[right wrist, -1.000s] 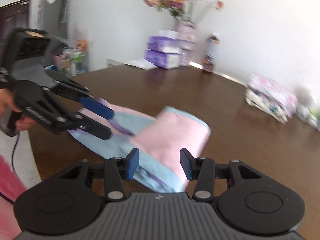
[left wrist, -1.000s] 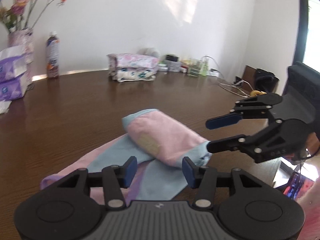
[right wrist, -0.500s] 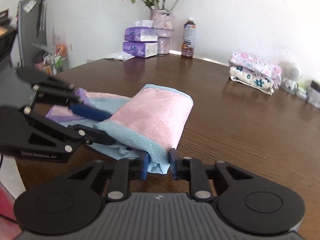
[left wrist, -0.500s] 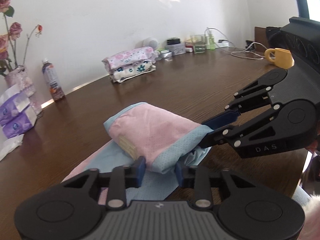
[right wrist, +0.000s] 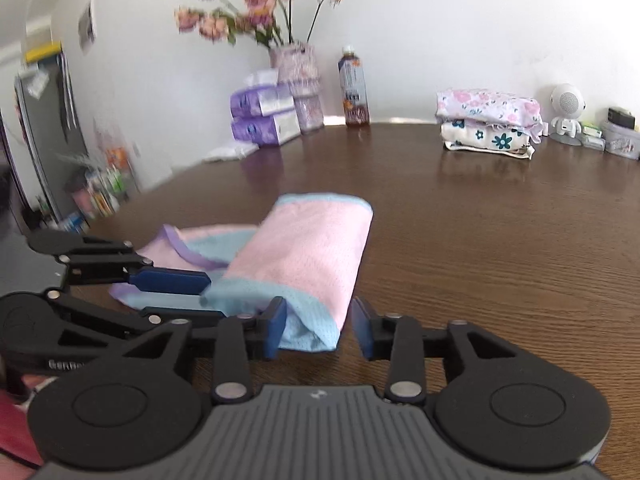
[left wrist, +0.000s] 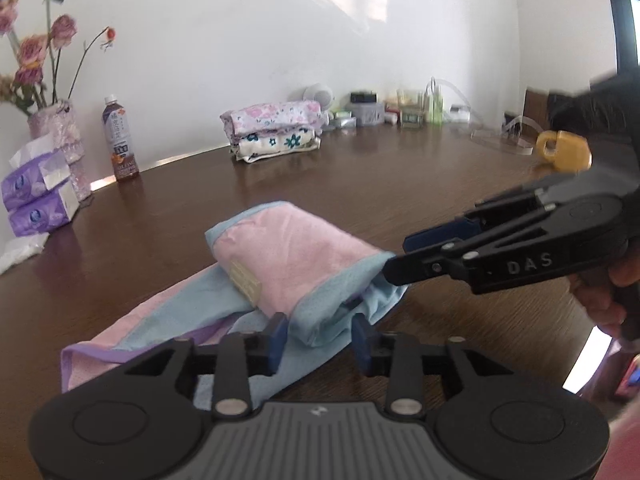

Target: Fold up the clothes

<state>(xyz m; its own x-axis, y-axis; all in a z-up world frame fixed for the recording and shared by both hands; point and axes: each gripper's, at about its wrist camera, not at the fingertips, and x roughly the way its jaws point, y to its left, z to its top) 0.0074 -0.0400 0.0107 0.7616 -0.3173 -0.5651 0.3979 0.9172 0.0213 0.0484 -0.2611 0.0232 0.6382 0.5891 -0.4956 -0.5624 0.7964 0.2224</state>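
Observation:
A pink garment (left wrist: 292, 252) with light blue trim lies on the brown table (left wrist: 360, 184), one half folded over into a thick roll. Its lilac-edged part spreads flat to the left. In the left wrist view my left gripper (left wrist: 320, 336) stands partly open with the roll's near blue end between its fingers. My right gripper (left wrist: 394, 256) reaches in from the right, its tips at the same blue hem. In the right wrist view the right gripper (right wrist: 320, 328) is open around the garment's (right wrist: 312, 248) near corner, which clears the right finger. The left gripper (right wrist: 216, 297) comes in from the left.
A stack of folded floral clothes (left wrist: 276, 132) sits at the back of the table. A bottle (left wrist: 120, 140), a vase of roses (left wrist: 60, 136) and purple tissue packs (left wrist: 36, 192) stand far left. A yellow mug (left wrist: 564, 156) is far right. A hand (left wrist: 600, 296) holds the right gripper.
Both grippers came in wide open from either side onto the roll's near end. The right gripper narrowed on the hem half a second ago and has widened again; the garment has barely moved.

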